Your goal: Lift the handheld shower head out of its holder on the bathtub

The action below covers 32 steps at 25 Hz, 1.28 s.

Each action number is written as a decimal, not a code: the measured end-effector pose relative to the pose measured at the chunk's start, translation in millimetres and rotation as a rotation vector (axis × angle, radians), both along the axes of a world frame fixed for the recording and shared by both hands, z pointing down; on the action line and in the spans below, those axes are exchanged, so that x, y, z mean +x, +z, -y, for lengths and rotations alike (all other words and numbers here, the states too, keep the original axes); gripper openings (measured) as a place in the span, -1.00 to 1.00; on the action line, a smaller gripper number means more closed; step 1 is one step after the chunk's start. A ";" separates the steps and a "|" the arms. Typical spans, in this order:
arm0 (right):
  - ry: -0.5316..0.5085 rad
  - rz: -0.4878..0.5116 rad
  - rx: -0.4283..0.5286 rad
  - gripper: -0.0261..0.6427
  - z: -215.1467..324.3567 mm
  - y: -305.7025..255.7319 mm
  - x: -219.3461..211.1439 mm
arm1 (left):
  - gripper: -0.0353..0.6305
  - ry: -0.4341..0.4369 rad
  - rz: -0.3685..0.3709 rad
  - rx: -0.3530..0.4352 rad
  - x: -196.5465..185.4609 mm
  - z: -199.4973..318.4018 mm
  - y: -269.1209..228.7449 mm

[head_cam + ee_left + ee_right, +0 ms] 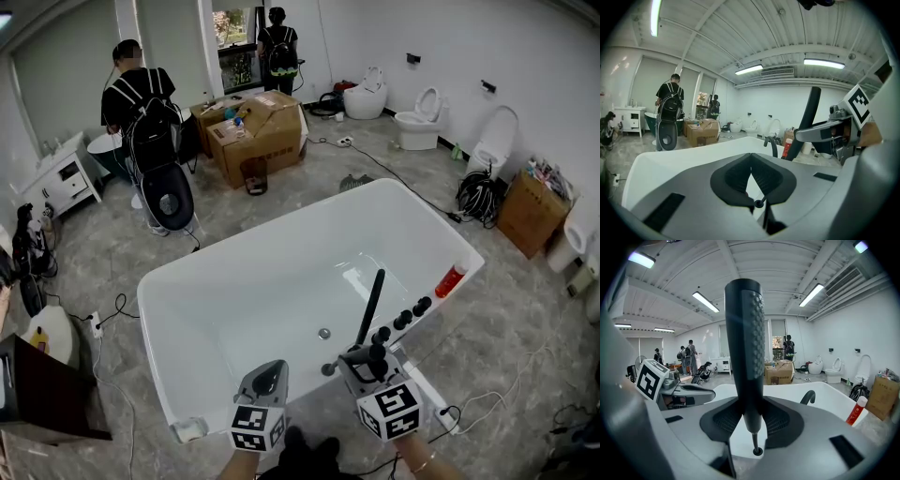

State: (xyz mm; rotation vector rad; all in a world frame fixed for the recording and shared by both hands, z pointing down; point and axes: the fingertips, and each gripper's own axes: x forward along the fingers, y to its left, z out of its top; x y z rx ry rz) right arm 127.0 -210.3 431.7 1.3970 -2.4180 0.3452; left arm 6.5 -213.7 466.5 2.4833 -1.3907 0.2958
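The black handheld shower head [372, 305] stands upright over the near right rim of the white bathtub [187, 272]. My right gripper [367, 354] is shut on its handle. In the right gripper view the dimpled black wand [745, 348] rises between the pads [776, 420], and its thin hose end hangs below them. The left gripper [267, 375] hovers beside it at the tub's near edge, jaws closed together with nothing between them [751, 168]. From the left gripper view the wand [806, 124] shows at the right.
Black tap knobs [410, 314] and a red bottle [450, 279] sit on the tub's right rim, with a curved black spout [807, 397] nearby. Cardboard boxes [258, 127], two people [141, 103], toilets [422, 117] and floor cables [478, 192] surround the tub.
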 end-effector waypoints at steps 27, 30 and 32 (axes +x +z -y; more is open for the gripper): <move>-0.007 -0.022 0.011 -0.51 -9.1 -3.3 -7.4 | -0.83 -0.009 0.000 0.016 -8.8 -9.8 -5.1; -0.012 -0.024 0.012 -0.51 -9.7 -3.7 -10.0 | -0.83 -0.012 0.000 0.015 -11.4 -11.4 -4.6; -0.014 -0.025 0.012 -0.51 -11.4 -3.3 -9.2 | -0.83 -0.014 0.002 0.014 -10.7 -13.5 -3.9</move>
